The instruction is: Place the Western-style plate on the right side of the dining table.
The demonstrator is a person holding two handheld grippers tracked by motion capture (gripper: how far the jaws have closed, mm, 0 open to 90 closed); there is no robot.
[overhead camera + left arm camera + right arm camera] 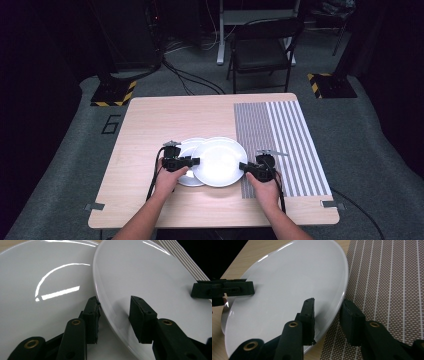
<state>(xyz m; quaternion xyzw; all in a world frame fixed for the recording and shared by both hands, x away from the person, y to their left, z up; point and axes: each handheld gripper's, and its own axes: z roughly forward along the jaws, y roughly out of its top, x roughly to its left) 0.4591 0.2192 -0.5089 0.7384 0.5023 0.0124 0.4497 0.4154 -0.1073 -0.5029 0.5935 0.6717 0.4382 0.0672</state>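
Here, glossy white upper plate [219, 161] overlaps lower plate [186, 150]; left hand-held gripper [197, 161] and right hand-held gripper [243, 166] spread astride rim, seemingly unclamped.

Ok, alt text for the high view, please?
Two hand-held grippers flank the upper white plate, the left gripper at its left rim and the right gripper at its right. It overlaps a second white plate on a wooden table, beside a striped mat.
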